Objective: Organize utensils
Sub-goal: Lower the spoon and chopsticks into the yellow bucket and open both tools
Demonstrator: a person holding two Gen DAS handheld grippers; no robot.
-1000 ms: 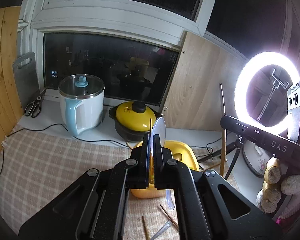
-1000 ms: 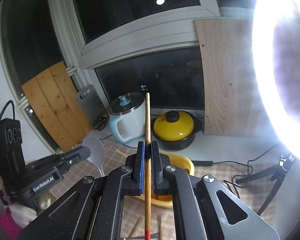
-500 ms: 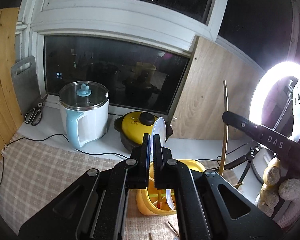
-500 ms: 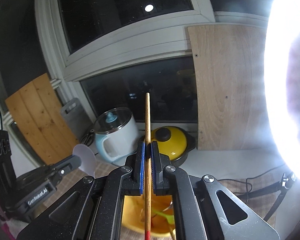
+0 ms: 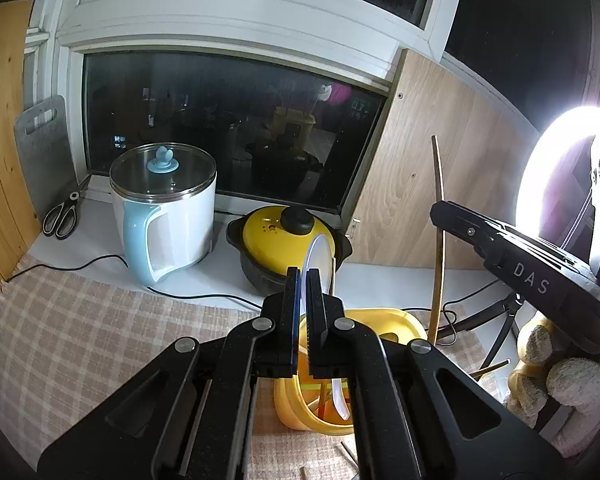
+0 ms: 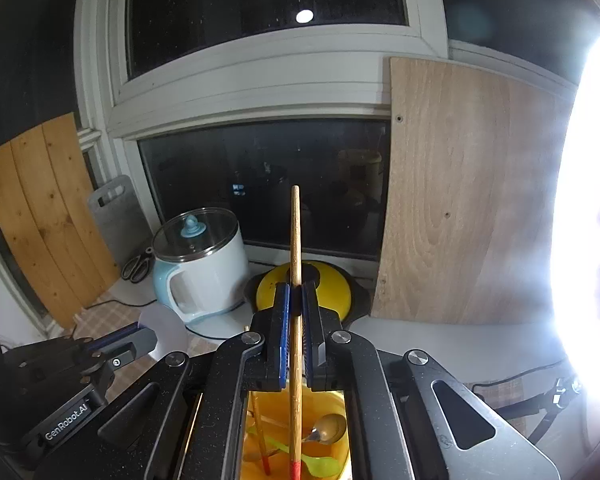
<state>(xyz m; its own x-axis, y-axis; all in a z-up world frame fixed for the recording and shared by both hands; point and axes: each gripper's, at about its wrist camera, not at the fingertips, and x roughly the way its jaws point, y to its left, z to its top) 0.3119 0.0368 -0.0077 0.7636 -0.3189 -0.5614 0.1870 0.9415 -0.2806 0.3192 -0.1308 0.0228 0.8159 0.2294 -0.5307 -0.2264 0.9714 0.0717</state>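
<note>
My left gripper is shut on a white plastic spoon; its bowl sticks up past the fingertips and its handle hangs down into the yellow utensil holder. My right gripper is shut on a wooden chopstick, upright, with its red tip down inside the yellow holder. A metal spoon, another chopstick and a green utensil lie in the holder. The right gripper with the chopstick shows in the left wrist view.
A white and blue electric pot and a yellow lidded pot stand at the back by the window. Scissors and a grey cutting board are far left. A ring light glares at right. Loose chopsticks lie on the checked cloth.
Both grippers have moved over the yellow holder. The white spoon's handle and the chopstick's red tip now hang inside it.
</note>
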